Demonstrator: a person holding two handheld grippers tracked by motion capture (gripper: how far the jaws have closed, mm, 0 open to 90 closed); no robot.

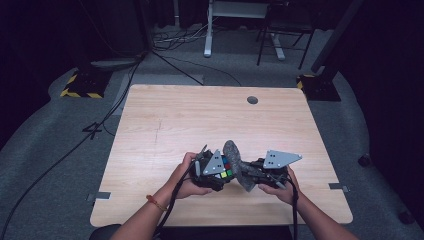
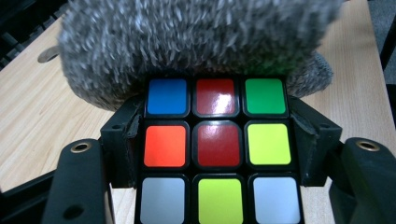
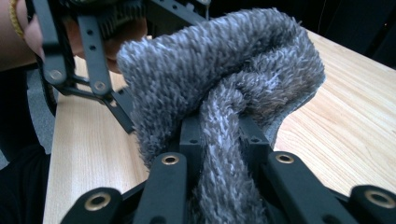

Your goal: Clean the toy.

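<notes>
Clamping the puzzle cube (image 2: 217,151), the left gripper (image 1: 215,172) could lose it if the right gripper (image 1: 255,172), pinching the grey cloth (image 3: 224,88), wipes too hard.

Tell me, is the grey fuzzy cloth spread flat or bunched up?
Bunched up. The grey cloth is gathered into thick folds, one fold pinched in the right gripper, and it drapes over the cube held by the left gripper.

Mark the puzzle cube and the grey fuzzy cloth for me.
Puzzle cube (image 2: 218,145), left gripper view, on its dark red centre sticker.
Grey fuzzy cloth (image 3: 219,56), right gripper view, on the upper fold.
</notes>
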